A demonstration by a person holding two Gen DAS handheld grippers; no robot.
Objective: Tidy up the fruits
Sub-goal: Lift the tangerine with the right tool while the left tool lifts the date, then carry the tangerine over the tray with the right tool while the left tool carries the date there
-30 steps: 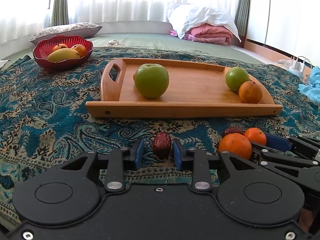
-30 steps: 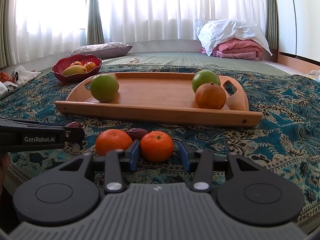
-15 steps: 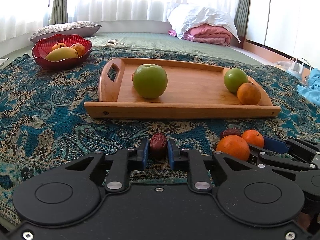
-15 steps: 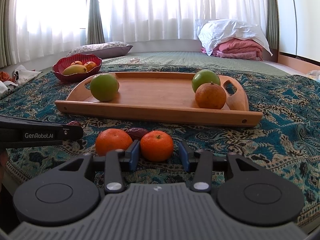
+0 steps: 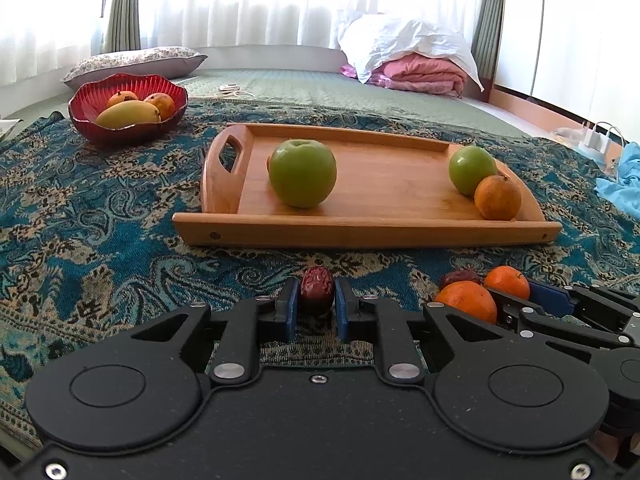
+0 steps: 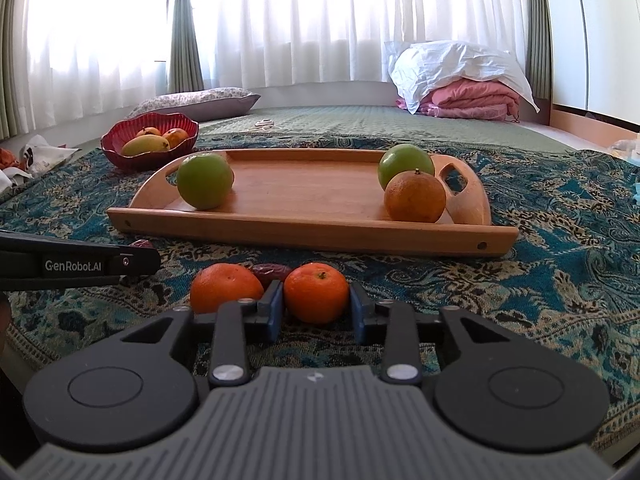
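1. Left gripper (image 5: 317, 309): jaws narrow, both blue pads touching the red date (image 5: 317, 289), which sits on the patterned cloth (image 5: 100, 240) at 12 o'clock from the gripper body.
2. Right gripper (image 6: 316, 312): jaws pressed to either side of a small mandarin (image 6: 316, 292), pads touching it; the fruit rests on the cloth at 12 o'clock.
3. A larger orange (image 6: 225, 287) lies just beside the right gripper's left finger, at 10 o'clock; a second dark date (image 6: 272, 272) lies between and behind the two orange fruits, touching or nearly so.
4. Wooden tray (image 5: 360, 234) lies at 12 o'clock past both grippers, its front wall between the held fruits and the tray floor.
5. On the tray: big green apple (image 5: 302, 173) toward the left handle; smaller green apple (image 5: 472, 169) and a dull orange (image 5: 498, 197) touching each other at the right end.
6. Red bowl (image 5: 128, 130) at 10 o'clock, well apart from the tray, holding a yellow mango (image 5: 129, 114) and two orange-red fruits.
7. Count: 2 dates, 2 green apples, 3 oranges/mandarins outside the bowl, 1 tray, 1 bowl.
8. Floral pillow (image 5: 134, 62) and white-and-pink bedding pile (image 5: 412, 58) at the far back.
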